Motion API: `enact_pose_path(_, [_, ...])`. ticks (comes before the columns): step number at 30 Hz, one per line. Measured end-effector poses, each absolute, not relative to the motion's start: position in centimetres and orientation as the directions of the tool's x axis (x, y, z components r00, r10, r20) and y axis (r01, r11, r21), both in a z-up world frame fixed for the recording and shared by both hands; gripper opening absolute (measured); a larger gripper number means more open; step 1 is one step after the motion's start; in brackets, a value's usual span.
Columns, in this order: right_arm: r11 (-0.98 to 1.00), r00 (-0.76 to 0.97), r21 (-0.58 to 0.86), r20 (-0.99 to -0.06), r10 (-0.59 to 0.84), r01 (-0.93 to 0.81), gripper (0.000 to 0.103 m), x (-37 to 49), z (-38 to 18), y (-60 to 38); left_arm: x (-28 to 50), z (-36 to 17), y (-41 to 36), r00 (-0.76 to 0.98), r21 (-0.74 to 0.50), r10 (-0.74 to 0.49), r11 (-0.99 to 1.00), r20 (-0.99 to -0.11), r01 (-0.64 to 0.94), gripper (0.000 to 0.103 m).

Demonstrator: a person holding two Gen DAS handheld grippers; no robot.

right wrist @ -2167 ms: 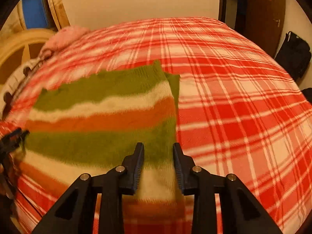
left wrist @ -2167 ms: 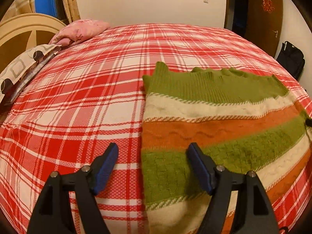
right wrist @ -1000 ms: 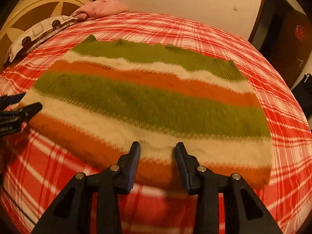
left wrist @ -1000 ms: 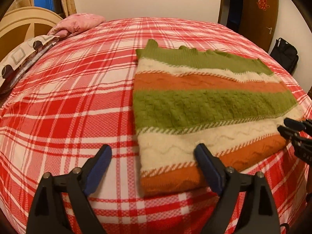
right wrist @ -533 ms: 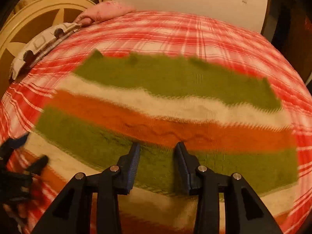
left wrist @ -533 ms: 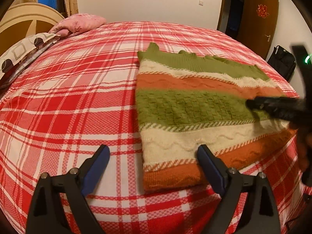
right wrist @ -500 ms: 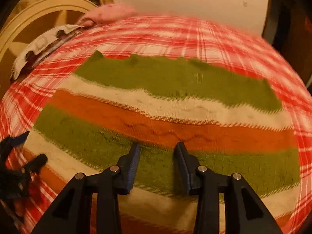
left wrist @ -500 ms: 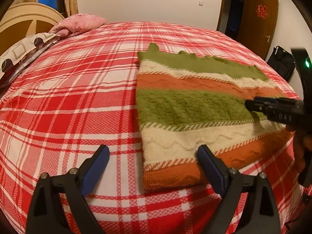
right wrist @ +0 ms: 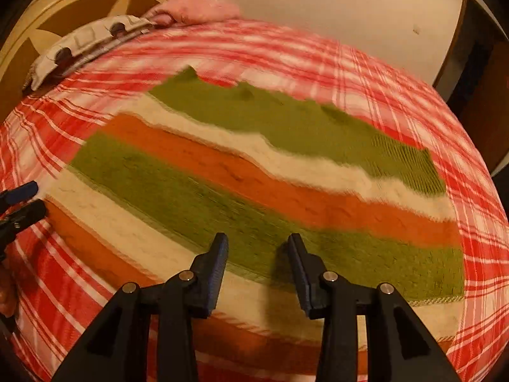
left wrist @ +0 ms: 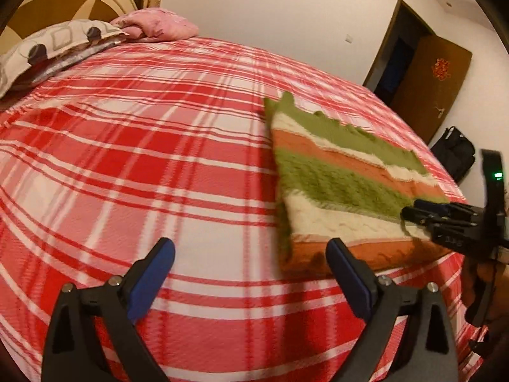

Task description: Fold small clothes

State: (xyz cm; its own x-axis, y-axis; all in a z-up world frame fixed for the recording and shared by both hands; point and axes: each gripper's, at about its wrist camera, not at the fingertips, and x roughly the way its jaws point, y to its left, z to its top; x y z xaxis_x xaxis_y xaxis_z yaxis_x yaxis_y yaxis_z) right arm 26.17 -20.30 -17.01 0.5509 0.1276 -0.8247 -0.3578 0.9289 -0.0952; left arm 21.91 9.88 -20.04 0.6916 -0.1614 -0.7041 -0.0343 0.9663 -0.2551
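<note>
A folded knit sweater (left wrist: 337, 187) with green, cream and orange stripes lies flat on the red plaid bed (left wrist: 159, 146). It fills most of the right wrist view (right wrist: 254, 191). My left gripper (left wrist: 251, 261) is open and empty, low over the bedspread just left of the sweater's near left corner. My right gripper (right wrist: 257, 248) is open and empty, hovering over the sweater's near green and cream stripes. It shows at the right edge of the left wrist view (left wrist: 451, 219). The left gripper's fingertips (right wrist: 19, 203) show at the left edge of the right wrist view.
Pillows, one patterned (left wrist: 54, 47) and one pink (left wrist: 156, 28), lie at the bed's far left by a round wooden headboard (right wrist: 79, 3). A brown door (left wrist: 429, 86) and a black bag (left wrist: 455, 152) stand past the bed's right side.
My left gripper has swung left, so the sweater now sits to its right. My right gripper has stayed over the sweater's near stripes, tilting slightly. The sweater has not moved.
</note>
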Motion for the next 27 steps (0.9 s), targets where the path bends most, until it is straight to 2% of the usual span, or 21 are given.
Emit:
enact_pose_path(4, [0.898,0.549,-0.039,-0.802,0.233,-0.438,0.042,25.1,-15.9,-17.3,22.3,-19.8,11.5,0.691,-0.201,-0.08,0.975,-0.718,-0.096,0.098])
enact_pose_path(9, [0.815,0.517,-0.055,-0.797,0.312,-0.577,0.042,22.4,-15.8,-11.8,23.0,-19.8,14.6,0.677,-0.151,0.022,0.969,-0.736,-0.196,0.098])
enact_pose_path(12, [0.75,0.515,-0.106,-0.788,0.337,-0.653,0.056,20.1,-16.0,-9.1,23.0,-19.9,16.1,0.669,-0.146,0.047,0.962,-0.741,-0.229,0.098])
enact_pose_path(15, [0.684,0.562,-0.223,-0.762,0.322,-0.694,0.058,18.2,-16.3,-6.4,23.0,-20.1,17.0,0.656,-0.141,0.042,0.964,-0.754,-0.225,0.098])
enact_pose_path(21, [0.649,0.678,-0.415,-0.702,0.217,-0.638,0.058,19.3,-17.7,-3.3,22.7,-20.2,17.6,0.644,-0.151,0.023,0.965,-0.765,-0.214,0.098])
enact_pose_path(27, [0.625,0.693,-0.442,-0.684,0.23,-0.643,0.058,19.8,-18.7,-2.0,23.1,-20.6,17.6,0.623,-0.123,0.005,0.979,-0.782,-0.161,0.1])
